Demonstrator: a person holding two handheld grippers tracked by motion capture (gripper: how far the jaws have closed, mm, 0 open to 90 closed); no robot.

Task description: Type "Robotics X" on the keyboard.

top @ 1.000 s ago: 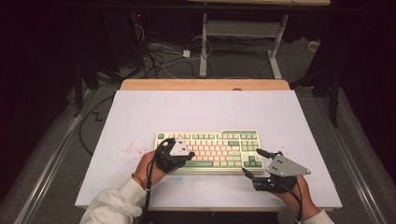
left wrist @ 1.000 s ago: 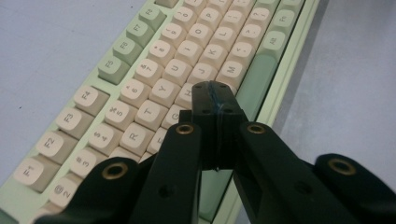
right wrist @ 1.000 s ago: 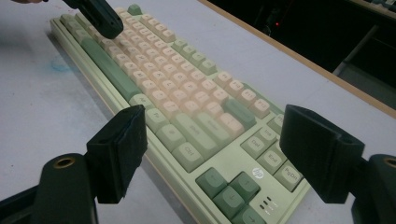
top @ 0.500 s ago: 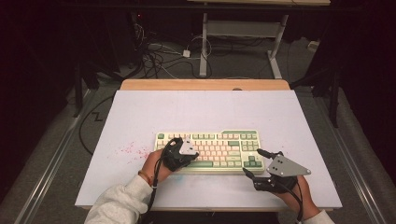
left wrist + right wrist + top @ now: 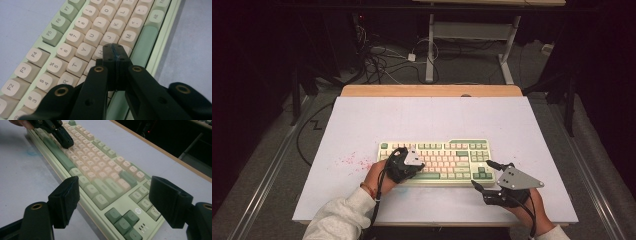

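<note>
From above, a green and cream keyboard (image 5: 437,161) is lying on the white table (image 5: 437,115), nearer the front edge than the back and a little right of the middle. The left tool (image 5: 408,161) is reaching over the keyboard's left half, its jaws pressed together and holding nothing, while the right tool (image 5: 481,174) is hovering just off the keyboard's right front corner with its jaws standing wide apart and empty. A patch of pink specks (image 5: 352,161) is showing on the table to the left of the keyboard. In the left gripper view, the left tool (image 5: 115,50) is pointing its closed tips down at the letter keys (image 5: 95,37), right around the H, beside the green space bar (image 5: 143,42); whether it is touching a key I cannot tell. In the right gripper view, the right tool (image 5: 113,195) is framing the keyboard's (image 5: 100,170) arrow-key corner between its spread jaws, gripping nothing, and the left tool (image 5: 65,141) is sitting over the far keys.
</note>
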